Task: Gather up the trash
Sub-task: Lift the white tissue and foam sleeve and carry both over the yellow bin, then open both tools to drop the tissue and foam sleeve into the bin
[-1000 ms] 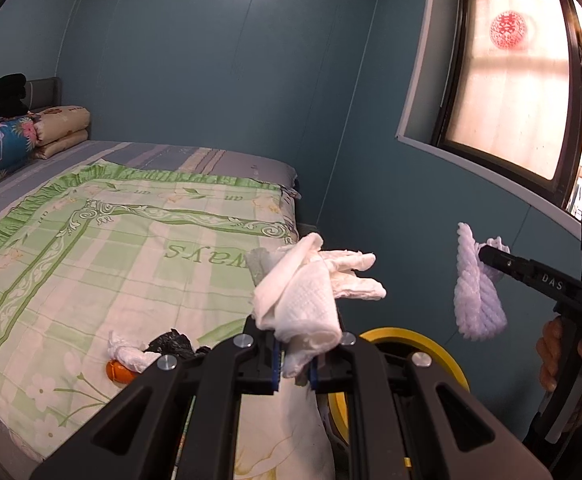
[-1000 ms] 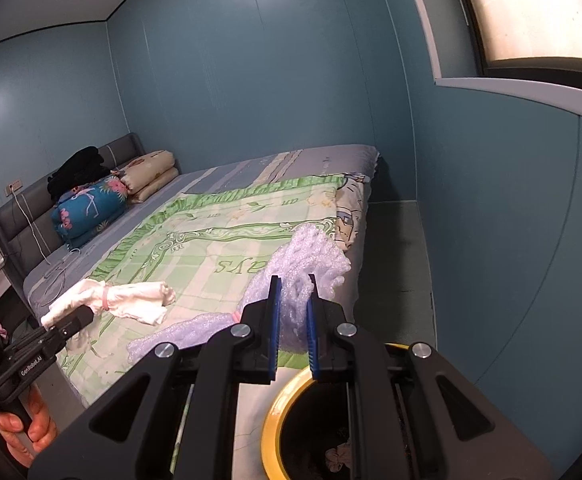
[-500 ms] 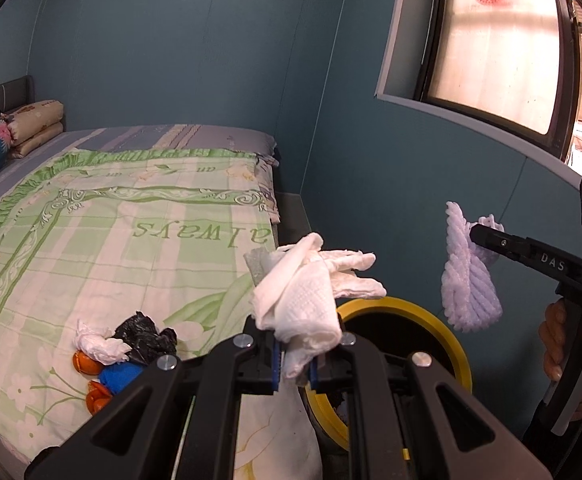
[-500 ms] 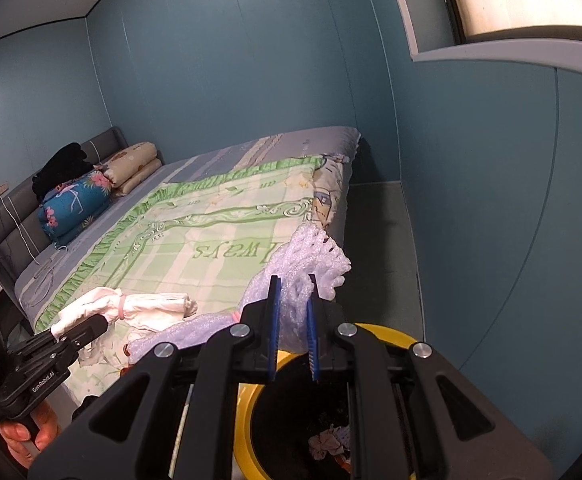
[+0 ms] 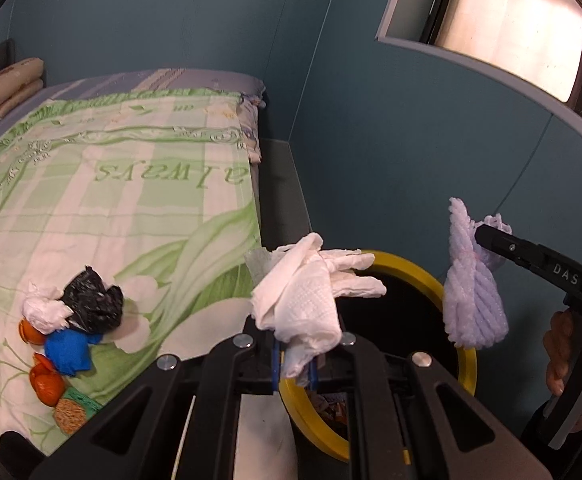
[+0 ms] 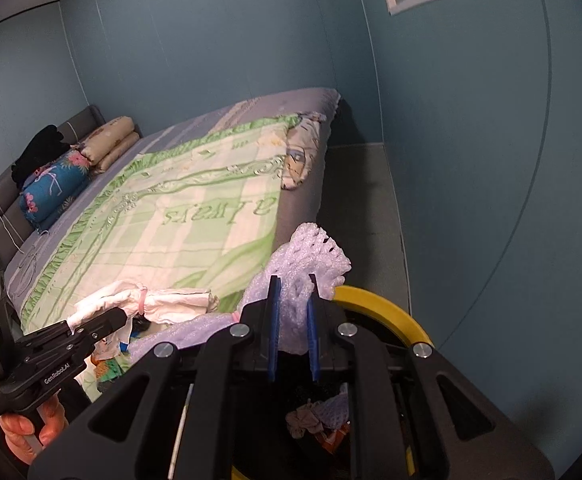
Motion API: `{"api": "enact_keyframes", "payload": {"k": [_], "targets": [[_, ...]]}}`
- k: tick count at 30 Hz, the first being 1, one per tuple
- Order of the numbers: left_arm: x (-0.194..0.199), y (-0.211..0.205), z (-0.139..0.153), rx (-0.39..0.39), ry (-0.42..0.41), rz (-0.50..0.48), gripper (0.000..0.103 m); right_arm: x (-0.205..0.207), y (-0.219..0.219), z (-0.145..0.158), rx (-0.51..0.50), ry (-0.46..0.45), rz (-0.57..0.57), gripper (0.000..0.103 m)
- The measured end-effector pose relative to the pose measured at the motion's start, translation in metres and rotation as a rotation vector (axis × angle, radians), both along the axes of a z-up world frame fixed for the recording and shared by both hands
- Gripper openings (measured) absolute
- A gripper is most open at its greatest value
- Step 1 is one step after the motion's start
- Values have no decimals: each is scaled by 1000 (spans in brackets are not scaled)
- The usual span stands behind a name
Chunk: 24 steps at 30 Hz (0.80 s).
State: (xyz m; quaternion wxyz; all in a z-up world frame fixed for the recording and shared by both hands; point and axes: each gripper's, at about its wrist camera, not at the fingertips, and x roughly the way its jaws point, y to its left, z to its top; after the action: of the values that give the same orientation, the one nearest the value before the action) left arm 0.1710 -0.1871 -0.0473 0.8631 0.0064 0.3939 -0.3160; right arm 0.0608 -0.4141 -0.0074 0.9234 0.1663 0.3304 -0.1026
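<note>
Left gripper [image 5: 294, 364] clamped on crumpled white tissue [image 5: 307, 300], held over near rim of yellow-rimmed trash bin [image 5: 419, 276]. Right gripper [image 6: 291, 334] pinched shut on lilac foam net [image 6: 311, 256], above the bin's right side. More trash pile [image 5: 71, 320] lies left on the green bedspread [image 5: 131, 208].

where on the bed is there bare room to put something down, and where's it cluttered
Free: the wide stretch of green quilt from the "always" lettering back toward the beige pillows, and the grey sheet strip beyond it. Crowded: the near edge, where black bag, white tissue wad, blue scrap and orange peels cluster together.
</note>
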Motion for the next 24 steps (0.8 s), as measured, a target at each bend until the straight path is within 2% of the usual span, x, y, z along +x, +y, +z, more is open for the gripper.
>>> {"api": "enact_keyframes", "payload": {"k": [8, 12, 16, 19, 20, 21, 24], "targets": [[-6, -34, -25, 42, 49, -76, 9, -2, -17, -23, 49, 16, 17, 12], [-10, -42, -29, 31, 64, -112, 9, -2, -22, -33, 69, 14, 18, 13], [-12, -42, -28, 21, 68, -122, 12, -1, -21, -35, 79, 24, 16, 23], [-12, -39, -28, 13, 72, -112, 28, 2, -21, -33, 84, 23, 7, 31], [-11, -38, -27, 12, 71, -105, 38, 2, -22, -33, 89, 19, 3, 33], [-11, -36, -27, 8, 68, -98, 43, 1, -22, -32, 91, 17, -1, 36], [-12, -33, -24, 10, 54, -91, 51, -2, -22, -30, 101, -4, -11, 43]]}}
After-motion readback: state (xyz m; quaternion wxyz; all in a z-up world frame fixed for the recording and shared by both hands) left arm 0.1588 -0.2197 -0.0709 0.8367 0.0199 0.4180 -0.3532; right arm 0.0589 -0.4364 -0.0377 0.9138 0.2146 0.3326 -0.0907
